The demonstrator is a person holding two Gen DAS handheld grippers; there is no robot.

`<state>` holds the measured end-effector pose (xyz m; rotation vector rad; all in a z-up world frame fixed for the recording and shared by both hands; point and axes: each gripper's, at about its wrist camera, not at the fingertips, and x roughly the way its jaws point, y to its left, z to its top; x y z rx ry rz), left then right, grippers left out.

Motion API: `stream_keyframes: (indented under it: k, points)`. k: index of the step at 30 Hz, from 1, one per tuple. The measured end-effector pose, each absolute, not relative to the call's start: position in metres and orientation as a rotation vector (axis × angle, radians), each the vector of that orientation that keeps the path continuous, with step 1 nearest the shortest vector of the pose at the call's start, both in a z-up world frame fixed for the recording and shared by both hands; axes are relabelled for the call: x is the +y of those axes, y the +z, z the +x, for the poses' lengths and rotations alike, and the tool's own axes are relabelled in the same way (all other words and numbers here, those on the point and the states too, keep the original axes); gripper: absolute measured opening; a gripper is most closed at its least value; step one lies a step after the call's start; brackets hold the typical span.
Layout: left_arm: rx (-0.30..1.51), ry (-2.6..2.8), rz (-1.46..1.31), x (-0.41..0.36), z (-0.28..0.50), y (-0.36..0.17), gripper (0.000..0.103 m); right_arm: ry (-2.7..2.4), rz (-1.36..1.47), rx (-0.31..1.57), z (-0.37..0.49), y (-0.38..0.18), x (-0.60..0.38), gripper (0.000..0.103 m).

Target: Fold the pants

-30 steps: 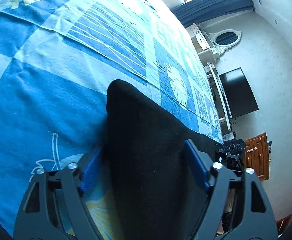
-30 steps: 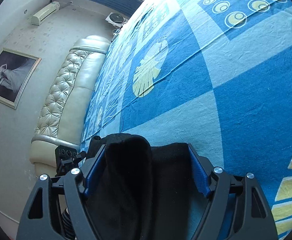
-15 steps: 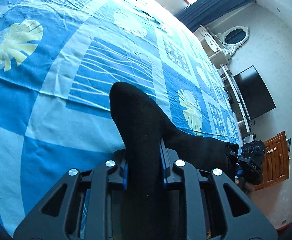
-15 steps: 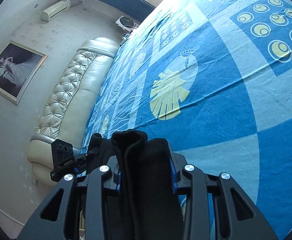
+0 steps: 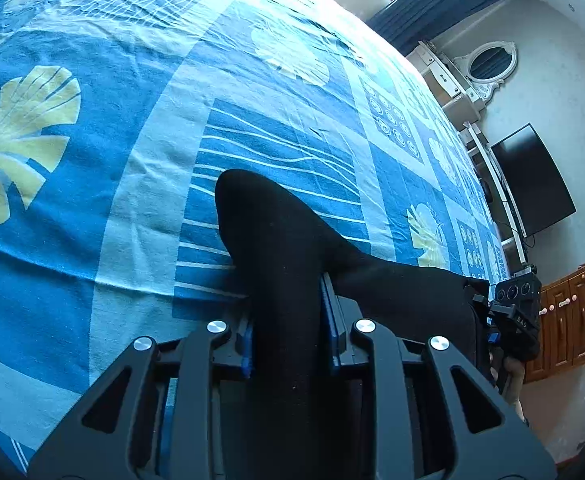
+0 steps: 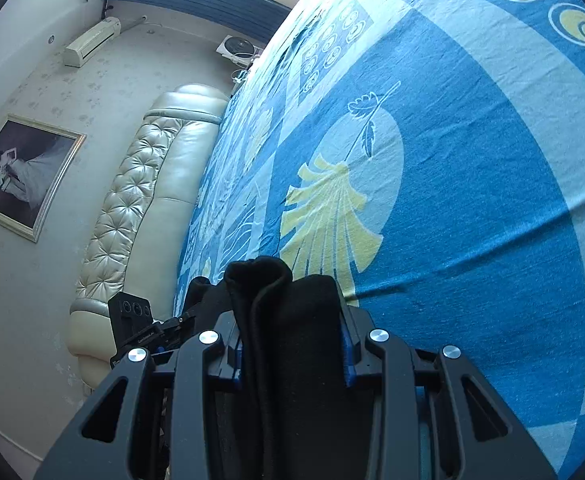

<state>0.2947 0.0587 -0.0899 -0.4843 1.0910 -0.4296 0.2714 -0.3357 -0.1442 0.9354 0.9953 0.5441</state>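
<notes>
- Black fabric fills both views: the pants [image 5: 288, 264] hang pinched between the two claws above the blue patterned bed [image 5: 140, 128].
- Left claw [image 5: 288, 336] is clenched on a bunched fold of the pants, blue pads pressed tight on either side of the cloth.
- From there the fabric runs off toward the bed's right edge, where the other claw shows small.
- Right claw [image 6: 292, 344] is clamped on a thick, layered wad of the pants [image 6: 288, 320], folds standing up past the fingertips.
- Beyond the bed's left edge: a tufted cream headboard [image 6: 132, 204] and a framed picture [image 6: 16, 172] on the wall.
- A dark TV [image 5: 532, 180] stands past the bed's far right side.
</notes>
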Motion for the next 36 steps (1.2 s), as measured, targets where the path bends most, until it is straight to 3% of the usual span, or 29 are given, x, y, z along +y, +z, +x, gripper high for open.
stream_keyframes:
  k: [8,11,14,15,25,34,35,36]
  points:
    - [1.082,-0.442,-0.507,0.062,0.295,-0.093,0.031,0.548,0.949,0.995,0.271,-0.144,-0.335,0.038]
    - [1.062,-0.44,-0.488,0.064,0.287,-0.09,0.05,0.56,0.952,0.986,0.263,-0.137,-0.337,0.053]
    - [1.05,-0.47,-0.522,0.073,0.268,-0.088,0.064,0.568,0.96,0.981,0.243,-0.127,-0.342,0.07]
    - [1.049,-0.474,-0.543,0.077,0.259,-0.088,0.067,0.561,0.967,0.976,0.234,-0.124,-0.346,0.072]
    - [1.077,-0.516,-0.81,0.102,0.154,-0.105,0.075,0.514,1.014,1.006,0.147,-0.122,-0.357,0.078]
    - [1.062,-0.547,-0.911,0.085,0.142,-0.111,0.075,0.525,0.986,1.038,0.154,-0.125,-0.325,0.083]
    - [1.061,-0.538,-0.9,0.081,0.141,-0.112,0.072,0.526,0.969,1.047,0.155,-0.125,-0.322,0.082]
    - [1.066,-0.519,-0.884,0.078,0.141,-0.112,0.059,0.515,0.952,1.061,0.155,-0.126,-0.321,0.074]
